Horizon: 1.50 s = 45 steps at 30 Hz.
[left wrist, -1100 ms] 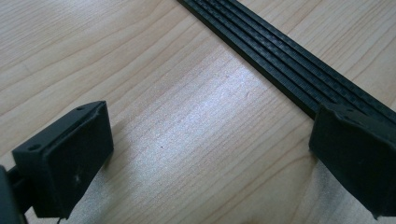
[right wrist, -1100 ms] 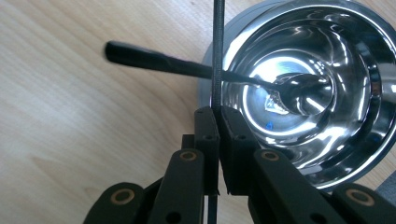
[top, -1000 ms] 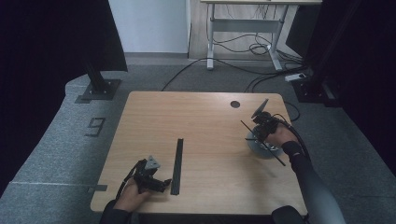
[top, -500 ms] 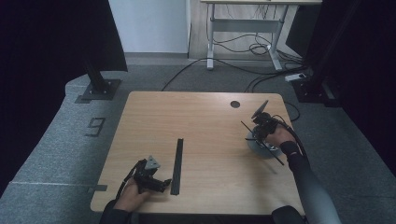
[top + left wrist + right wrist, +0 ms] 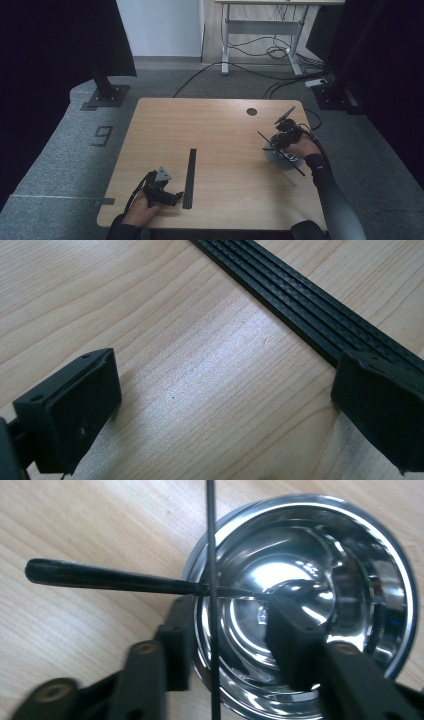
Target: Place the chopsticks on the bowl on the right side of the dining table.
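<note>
A long black ribbed strip [image 5: 190,175] lies on the wooden table [image 5: 220,125] near its front. My left gripper [image 5: 175,197] rests just left of it, open. In the left gripper view the strip [image 5: 310,310] runs past the right jaw, and bare wood lies between the jaws of the left gripper [image 5: 225,410]. At the table's right a shiny metal bowl [image 5: 282,159] sits under my right gripper [image 5: 276,142]. In the right gripper view the right gripper [image 5: 232,640] stands open astride the rim of the bowl [image 5: 360,555]. A thin black rod [image 5: 210,530] crosses between the jaws. A black-handled spoon [image 5: 100,577] reaches into the bowl.
The table has a round cable hole [image 5: 251,111] at the back right. The thin rod [image 5: 296,168] sticks out past the bowl towards the right front. A dark stand base [image 5: 105,95] sits on the grey floor at the left, with cables [image 5: 280,52] behind.
</note>
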### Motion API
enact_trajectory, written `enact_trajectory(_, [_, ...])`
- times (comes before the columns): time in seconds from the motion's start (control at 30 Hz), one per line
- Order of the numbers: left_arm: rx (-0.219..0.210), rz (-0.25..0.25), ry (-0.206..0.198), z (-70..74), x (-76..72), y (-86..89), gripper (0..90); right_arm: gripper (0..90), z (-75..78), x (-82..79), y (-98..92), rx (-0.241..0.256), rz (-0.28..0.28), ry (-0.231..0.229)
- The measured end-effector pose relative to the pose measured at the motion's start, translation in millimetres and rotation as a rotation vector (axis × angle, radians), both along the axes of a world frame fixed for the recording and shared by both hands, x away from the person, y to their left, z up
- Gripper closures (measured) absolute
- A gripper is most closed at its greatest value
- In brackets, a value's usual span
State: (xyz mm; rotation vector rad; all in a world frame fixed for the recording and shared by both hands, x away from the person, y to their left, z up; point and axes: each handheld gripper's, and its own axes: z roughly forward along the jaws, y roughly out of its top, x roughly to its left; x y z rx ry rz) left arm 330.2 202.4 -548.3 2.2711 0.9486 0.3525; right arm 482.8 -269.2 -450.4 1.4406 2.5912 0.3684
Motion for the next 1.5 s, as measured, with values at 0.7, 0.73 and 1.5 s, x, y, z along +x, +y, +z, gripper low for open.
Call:
enact_trajectory(0.7, [-0.002,0.001,-0.002,-0.2,0.0,-0.1,0.0,0.0,-16.5,-51.3,-37.1,0.221,-0.194,-0.349])
enact_trajectory(0.73, [-0.003,0.002,-0.002,-0.3,-0.1,-0.2,0.0,0.0,-18.4,-53.1,-38.1,0.216,-0.200,-0.363])
enact_trajectory(1.5, [-0.003,0.002,-0.002,-0.3,-0.1,-0.3,0.0,0.0,-44.6,-63.1,-45.7,0.129,-0.218,-0.442])
